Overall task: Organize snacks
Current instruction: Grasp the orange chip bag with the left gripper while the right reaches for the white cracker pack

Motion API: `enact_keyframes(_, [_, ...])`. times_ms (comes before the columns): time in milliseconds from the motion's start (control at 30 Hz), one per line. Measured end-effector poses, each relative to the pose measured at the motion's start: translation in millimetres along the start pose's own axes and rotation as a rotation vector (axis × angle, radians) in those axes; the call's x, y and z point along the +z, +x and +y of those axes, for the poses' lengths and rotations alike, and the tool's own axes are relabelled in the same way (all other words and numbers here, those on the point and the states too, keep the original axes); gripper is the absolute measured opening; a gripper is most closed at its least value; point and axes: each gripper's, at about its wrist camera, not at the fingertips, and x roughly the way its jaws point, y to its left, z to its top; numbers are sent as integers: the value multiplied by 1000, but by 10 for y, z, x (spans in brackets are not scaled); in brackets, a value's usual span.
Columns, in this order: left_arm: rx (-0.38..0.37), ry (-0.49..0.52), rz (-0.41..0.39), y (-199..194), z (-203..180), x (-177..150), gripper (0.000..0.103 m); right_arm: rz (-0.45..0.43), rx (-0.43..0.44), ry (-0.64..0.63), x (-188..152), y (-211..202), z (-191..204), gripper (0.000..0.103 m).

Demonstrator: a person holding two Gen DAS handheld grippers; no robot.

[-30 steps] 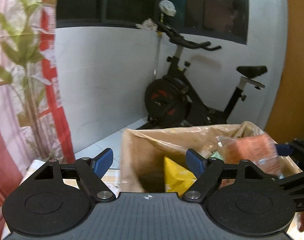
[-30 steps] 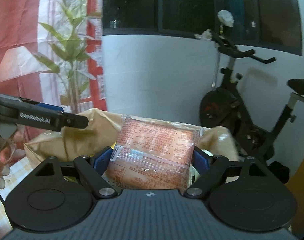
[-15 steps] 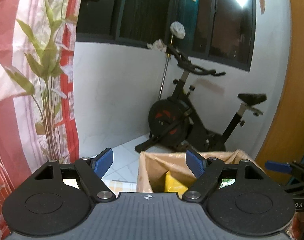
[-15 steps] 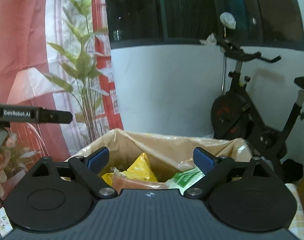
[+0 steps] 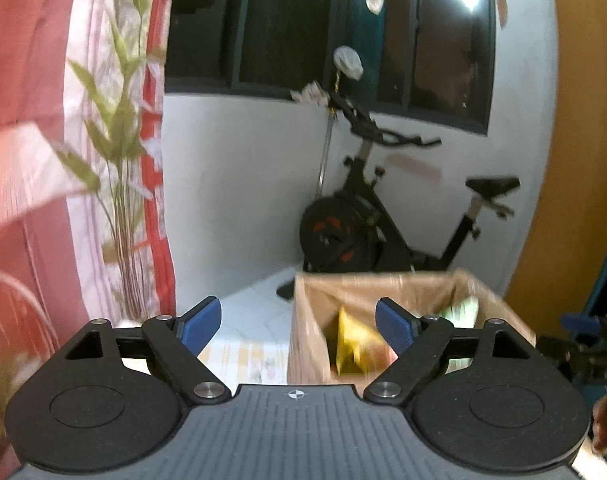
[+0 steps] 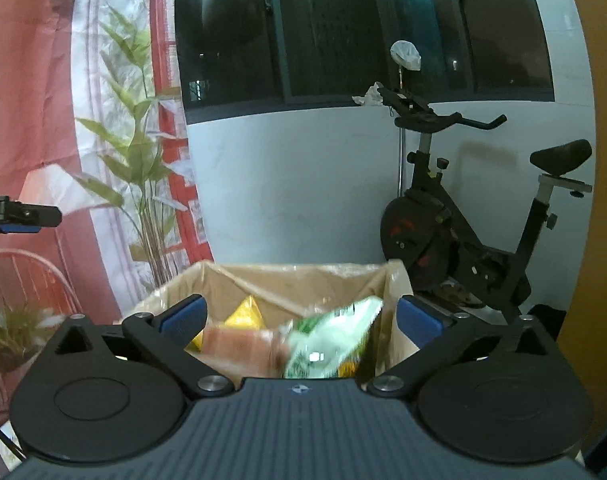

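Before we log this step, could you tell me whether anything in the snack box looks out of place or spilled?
Nothing stands out: the yellow, orange and green packets all lie inside the lined box, none spilled outside.

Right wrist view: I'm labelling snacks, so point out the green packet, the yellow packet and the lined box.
green packet (image 6: 331,340): right wrist view, middle of its printed face.
yellow packet (image 6: 245,314): right wrist view, upper peak.
lined box (image 6: 287,280): right wrist view, inner back wall.
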Motion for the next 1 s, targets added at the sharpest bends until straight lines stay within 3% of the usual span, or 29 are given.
enact_keyframes(100, [-35,-17,68,43,9,-365,86,-1,-1,5,-243,-47,20,103])
enact_keyframes(200, [-75,-49,152,153,-7,-762,86,51,5,31,-484,-13,29,103])
enact_keyframes(333, [-77,-54,224,261,-131,-1219,86,127,3,60,-797,84,67,103])
enact_keyframes(433, [-91,-59,276,329,-199,-1477,86,136,11,65,-1016,63,110,103])
enact_keyframes(567, [-100,-12,339,390,-327,-1718,86,187,21,43,-1252,62,164,103])
enact_keyframes(833, [-118,128,434,503,-642,-1994,86,218,5,129,-1432,96,-12,103])
enact_keyframes(1000, [-108,128,496,628,-650,-2095,86,240,-5,131,-1504,123,-50,103])
